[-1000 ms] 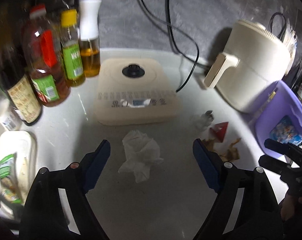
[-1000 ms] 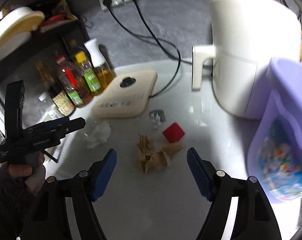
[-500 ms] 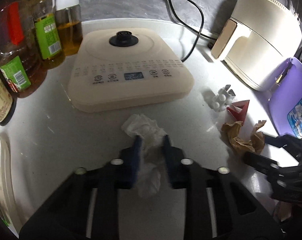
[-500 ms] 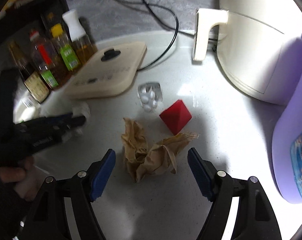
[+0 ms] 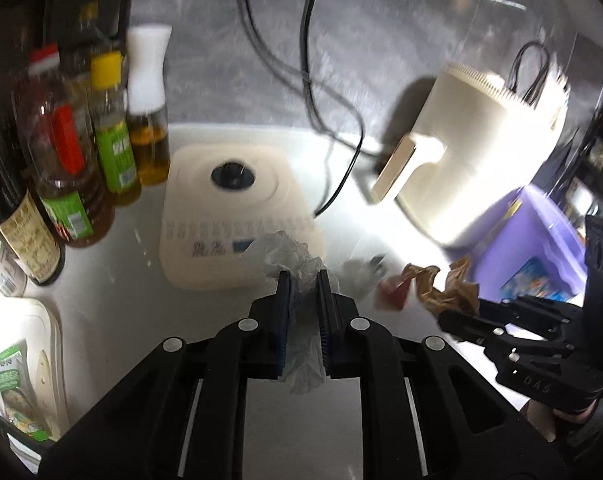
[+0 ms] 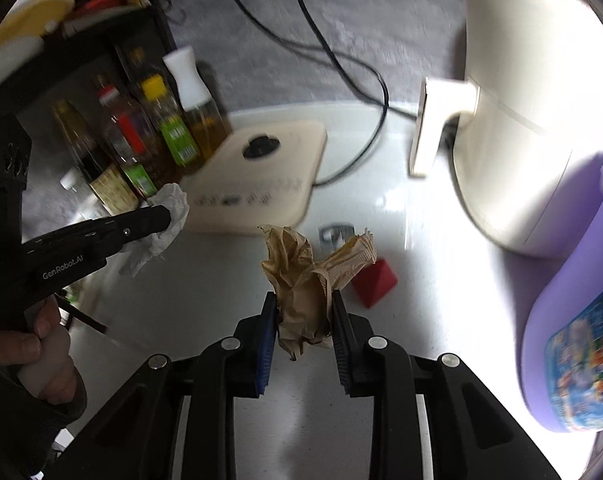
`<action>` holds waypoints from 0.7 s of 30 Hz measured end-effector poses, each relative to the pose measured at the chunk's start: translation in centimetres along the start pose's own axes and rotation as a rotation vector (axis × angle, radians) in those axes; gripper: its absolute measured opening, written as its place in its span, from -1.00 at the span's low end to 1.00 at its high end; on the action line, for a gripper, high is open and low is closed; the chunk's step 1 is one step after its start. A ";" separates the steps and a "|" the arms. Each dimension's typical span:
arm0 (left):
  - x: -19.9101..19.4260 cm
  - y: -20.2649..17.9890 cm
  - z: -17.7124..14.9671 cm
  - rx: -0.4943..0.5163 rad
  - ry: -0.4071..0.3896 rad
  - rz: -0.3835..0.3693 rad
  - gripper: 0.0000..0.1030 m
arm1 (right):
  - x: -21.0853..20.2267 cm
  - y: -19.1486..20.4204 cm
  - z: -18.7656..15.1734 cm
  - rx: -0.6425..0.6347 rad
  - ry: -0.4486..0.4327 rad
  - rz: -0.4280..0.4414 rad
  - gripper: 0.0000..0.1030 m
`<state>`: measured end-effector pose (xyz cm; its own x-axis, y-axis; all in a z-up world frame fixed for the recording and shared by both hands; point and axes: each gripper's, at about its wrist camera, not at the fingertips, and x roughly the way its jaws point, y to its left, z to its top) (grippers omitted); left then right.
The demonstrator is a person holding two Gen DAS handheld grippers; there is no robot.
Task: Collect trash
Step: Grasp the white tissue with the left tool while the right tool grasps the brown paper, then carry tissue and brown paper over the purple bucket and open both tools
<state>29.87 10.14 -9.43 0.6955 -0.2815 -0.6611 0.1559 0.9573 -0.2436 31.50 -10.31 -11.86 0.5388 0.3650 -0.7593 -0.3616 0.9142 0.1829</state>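
Item one, a crumpled white tissue (image 5: 297, 264): I had it clamped between the fully closed jaws of the left gripper (image 5: 304, 280), clear of the white surface (image 5: 133, 280) and in front of the cream induction cooker (image 5: 229, 216), its loose tail hanging below the pads. Item two, a crumpled brown paper (image 6: 301, 280): it sat between the pads of the right gripper (image 6: 304, 300), whose jaws were closing on it, both pads already pressing its sides, most of the wad standing proud above the tips. Uncollected on the surface: a red pyramid-shaped scrap (image 6: 375, 280) just beside the brown paper, and a small blister pack (image 6: 335, 236) beyond it. Presumed destination, the purple bin (image 6: 573, 280) at right, beside the cream air fryer (image 6: 541, 120). Bottles (image 5: 81, 152) grouped at left, untouched.
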 end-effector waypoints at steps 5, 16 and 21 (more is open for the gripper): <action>-2.4 -1.8 1.7 0.014 -0.063 -0.026 -0.73 | -3.4 0.1 1.2 -0.015 -0.051 0.029 -0.49; -6.7 -6.7 3.4 0.019 -0.189 0.025 -0.73 | -10.8 -2.5 3.1 -0.035 -0.195 0.092 -0.48; -8.2 -9.9 3.7 0.000 -0.237 0.044 -0.73 | -14.0 -5.0 4.1 -0.081 -0.242 0.113 -0.48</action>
<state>25.21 3.24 1.02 0.8469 -0.2163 -0.4857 0.1220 0.9682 -0.2184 28.86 -19.31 0.40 0.6543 0.5043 -0.5636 -0.4841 0.8518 0.2002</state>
